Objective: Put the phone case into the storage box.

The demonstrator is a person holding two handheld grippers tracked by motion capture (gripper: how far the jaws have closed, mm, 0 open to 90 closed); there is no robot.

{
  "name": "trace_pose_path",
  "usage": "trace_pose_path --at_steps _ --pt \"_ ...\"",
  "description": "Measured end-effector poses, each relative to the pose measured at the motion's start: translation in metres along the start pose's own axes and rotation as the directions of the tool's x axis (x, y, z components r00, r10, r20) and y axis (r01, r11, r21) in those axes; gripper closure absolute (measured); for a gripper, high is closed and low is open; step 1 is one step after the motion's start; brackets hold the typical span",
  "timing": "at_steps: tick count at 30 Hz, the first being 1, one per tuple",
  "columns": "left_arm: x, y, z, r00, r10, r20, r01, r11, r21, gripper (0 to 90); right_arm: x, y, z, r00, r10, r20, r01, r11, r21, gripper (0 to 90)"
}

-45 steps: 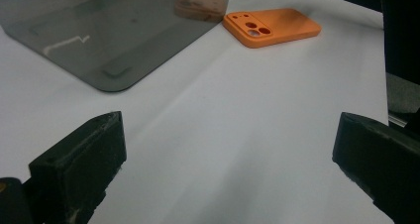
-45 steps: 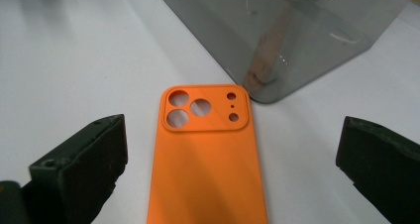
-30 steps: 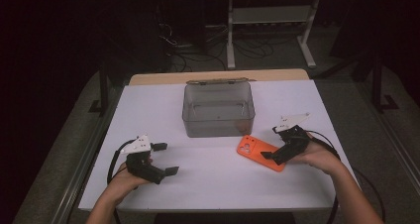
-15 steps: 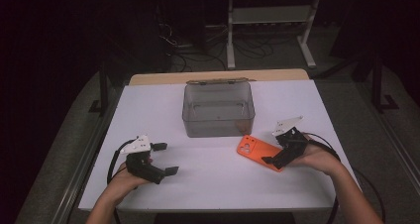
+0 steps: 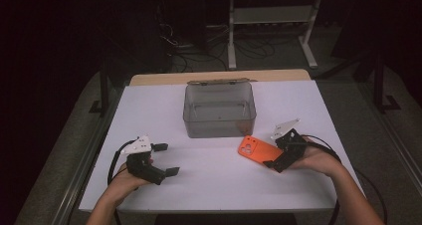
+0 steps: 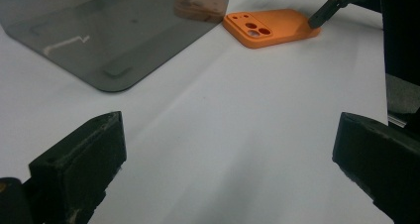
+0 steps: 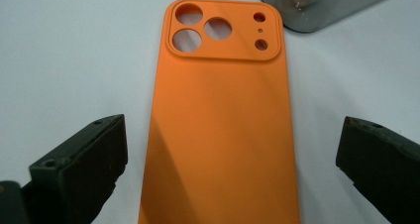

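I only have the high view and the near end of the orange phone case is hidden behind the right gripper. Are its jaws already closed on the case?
Observer: No. In the right gripper view the right gripper has its jaws wide apart, one on each side of the orange phone case, touching neither edge.
Operator: Which face of the case is up?
Observer: The outer back, with the raised camera block and its cutouts at the end away from the jaws.
Operator: And the left gripper?
Observer: The left gripper is open over bare white table, looking toward the grey bin.
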State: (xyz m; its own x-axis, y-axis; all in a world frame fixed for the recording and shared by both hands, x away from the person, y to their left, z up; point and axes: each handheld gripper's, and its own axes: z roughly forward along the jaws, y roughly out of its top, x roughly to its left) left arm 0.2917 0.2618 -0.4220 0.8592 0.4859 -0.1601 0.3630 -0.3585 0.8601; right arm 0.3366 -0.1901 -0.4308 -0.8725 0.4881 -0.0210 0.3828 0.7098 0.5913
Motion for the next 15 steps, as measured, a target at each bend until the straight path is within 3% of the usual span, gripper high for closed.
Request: trace_pose_path --at_steps 15 --pt "-0.0001 -0.0001 0.0004 1.0000 0.001 0.002 -0.001 1.0000 0.002 0.0 0.0016 -0.0008 0.0056 1.0000 -0.004 -0.007 0.004 0.999 0.033 0.0"
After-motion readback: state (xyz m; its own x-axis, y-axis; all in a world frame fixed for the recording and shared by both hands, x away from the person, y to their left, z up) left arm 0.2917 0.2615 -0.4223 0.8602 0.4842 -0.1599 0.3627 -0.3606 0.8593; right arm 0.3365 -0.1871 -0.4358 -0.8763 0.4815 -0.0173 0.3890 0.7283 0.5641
